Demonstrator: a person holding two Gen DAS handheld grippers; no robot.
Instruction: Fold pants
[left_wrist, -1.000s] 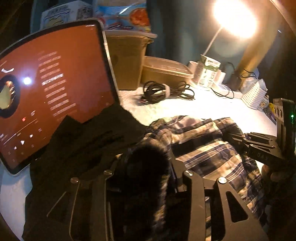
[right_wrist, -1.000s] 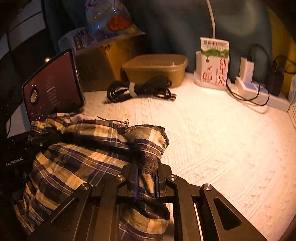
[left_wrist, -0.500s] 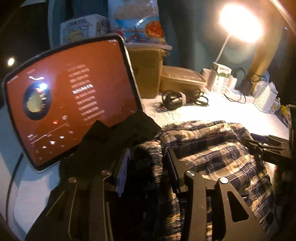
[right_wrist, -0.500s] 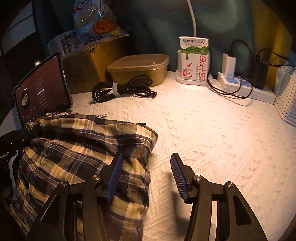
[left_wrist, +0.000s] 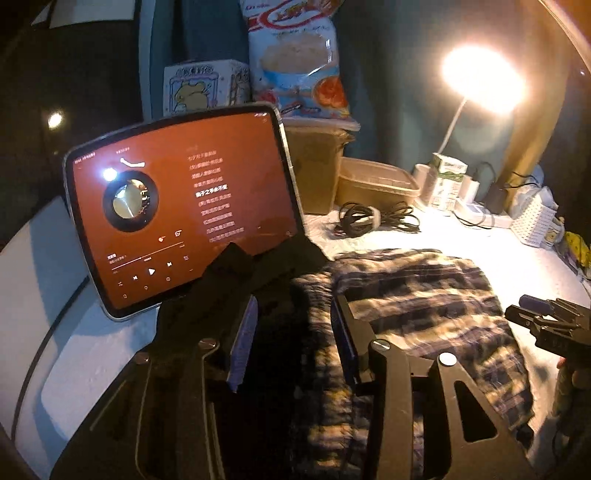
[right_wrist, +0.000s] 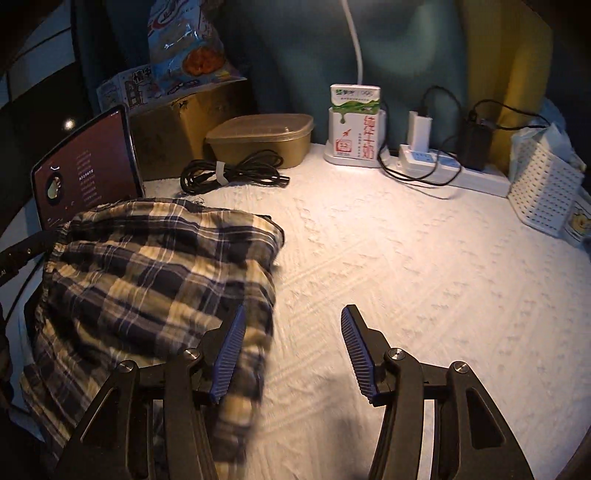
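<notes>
- Left claw (left_wrist: 291, 332) parted, dark-and-cream plaid fabric pants (right_wrist: 155, 273) bunched between; contact lost in shadow.
- Right claw (right_wrist: 291, 350) wide apart, empty, just opened.

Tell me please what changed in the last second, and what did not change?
The right gripper let go of the plaid pants: its jaws have just been opening, and now only bare white cover lies between them. The released corner dropped flat onto the pile. The left gripper also pulled back; dark cloth lies between its open jaws. The tablet, cable bundle, food tub and milk carton stayed in place.
</notes>
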